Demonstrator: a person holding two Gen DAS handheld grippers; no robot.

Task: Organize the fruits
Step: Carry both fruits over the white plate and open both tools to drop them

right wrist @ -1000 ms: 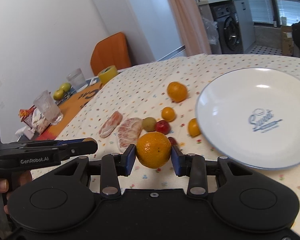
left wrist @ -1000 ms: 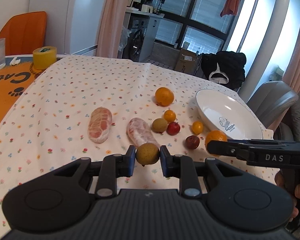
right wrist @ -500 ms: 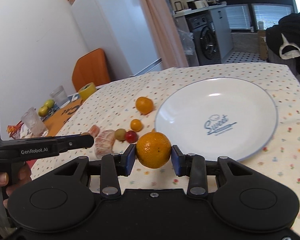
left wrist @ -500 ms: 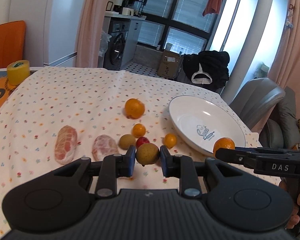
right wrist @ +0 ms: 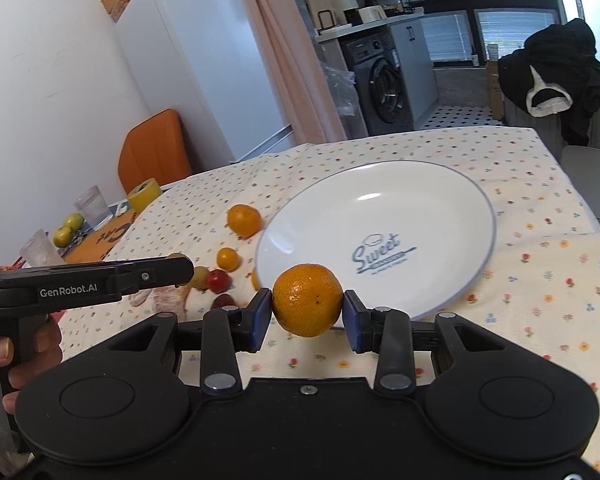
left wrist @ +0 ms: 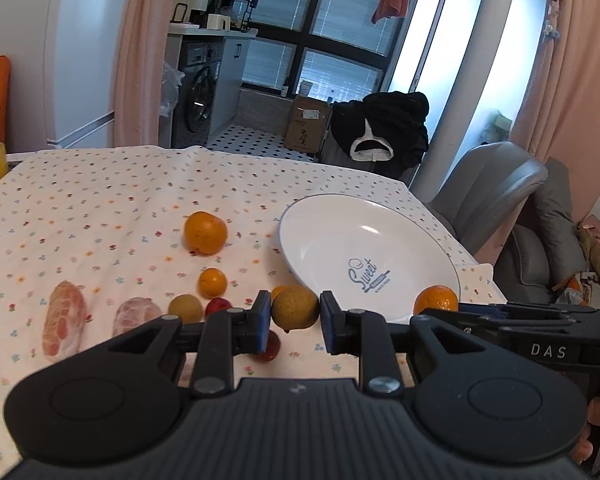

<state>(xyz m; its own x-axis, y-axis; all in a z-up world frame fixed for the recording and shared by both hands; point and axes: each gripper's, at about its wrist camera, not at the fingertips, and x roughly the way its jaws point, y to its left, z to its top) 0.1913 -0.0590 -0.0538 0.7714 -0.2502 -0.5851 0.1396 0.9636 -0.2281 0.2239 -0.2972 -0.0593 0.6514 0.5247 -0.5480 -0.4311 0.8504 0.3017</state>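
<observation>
My left gripper [left wrist: 295, 318] is shut on a small yellow-brown fruit [left wrist: 295, 306], held above the cloth just left of the white plate [left wrist: 412, 236]. My right gripper [right wrist: 306, 316] is shut on an orange [right wrist: 307, 300], hovering at the plate's [right wrist: 440, 196] near rim. The plate holds nothing. On the cloth to the left lie a big orange [left wrist: 205, 232], a small orange one [left wrist: 212, 282], a greenish fruit [left wrist: 185, 309], red fruits [left wrist: 218, 305] and two peeled citrus pieces [left wrist: 63, 320].
The table has a flowered cloth [left wrist: 100, 200]. A yellow tape roll [right wrist: 144, 196], glasses [right wrist: 92, 206] and green fruits [right wrist: 68, 228] sit at the far left on an orange mat. A grey chair [left wrist: 496, 184] stands beyond the table's right edge.
Both grippers have swung right and forward toward the plate, each still holding its fruit. The plate now looks nearer and more central in both views.
</observation>
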